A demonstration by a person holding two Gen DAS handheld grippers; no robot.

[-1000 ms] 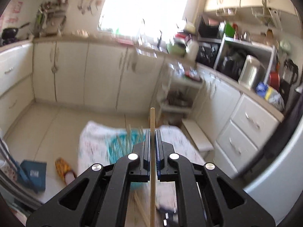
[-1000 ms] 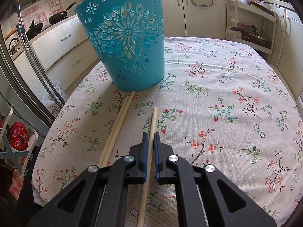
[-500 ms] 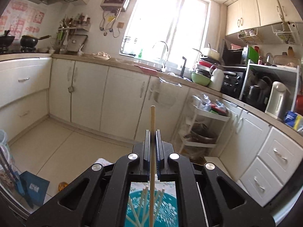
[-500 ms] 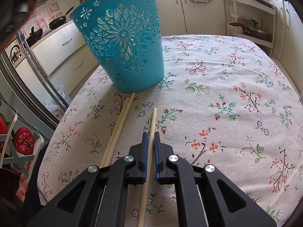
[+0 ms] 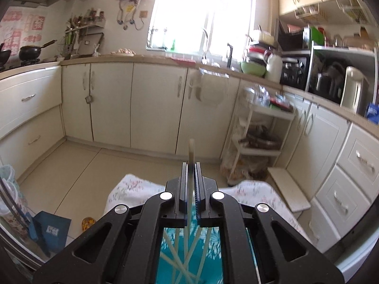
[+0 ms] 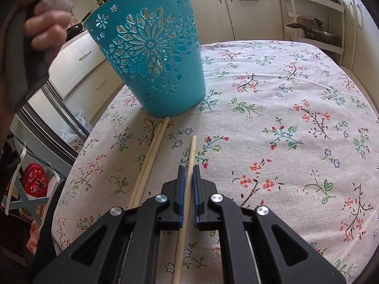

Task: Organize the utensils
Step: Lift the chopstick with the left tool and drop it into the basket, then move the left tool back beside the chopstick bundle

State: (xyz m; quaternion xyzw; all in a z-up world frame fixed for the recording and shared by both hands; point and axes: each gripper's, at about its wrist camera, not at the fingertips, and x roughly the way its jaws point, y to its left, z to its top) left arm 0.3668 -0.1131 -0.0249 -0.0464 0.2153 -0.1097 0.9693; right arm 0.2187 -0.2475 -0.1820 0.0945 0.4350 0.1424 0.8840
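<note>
A teal cut-out basket [image 6: 151, 54] stands on the flowered tablecloth [image 6: 284, 123]. In the left wrist view my left gripper [image 5: 190, 184] hangs right above the basket [image 5: 213, 255], which holds several chopsticks. A blurred chopstick [image 5: 190, 151] stands between its jaws, which show a small gap. My right gripper [image 6: 187, 189] is low over the cloth, closed on one chopstick [image 6: 190, 156] that points toward the basket. Two more chopsticks [image 6: 151, 156] lie side by side to its left, their tips at the basket's foot.
The hand holding the left gripper [image 6: 45, 21] shows at upper left of the right wrist view. Kitchen cabinets [image 5: 154, 104], a white shelf cart [image 5: 258, 142] and a fridge edge [image 6: 47, 127] surround the table. The table's edge [image 6: 78, 156] is close on the left.
The left gripper has tilted down over the basket, its jaws have parted slightly and its chopstick now looks blurred and lower. The right gripper has barely moved.
</note>
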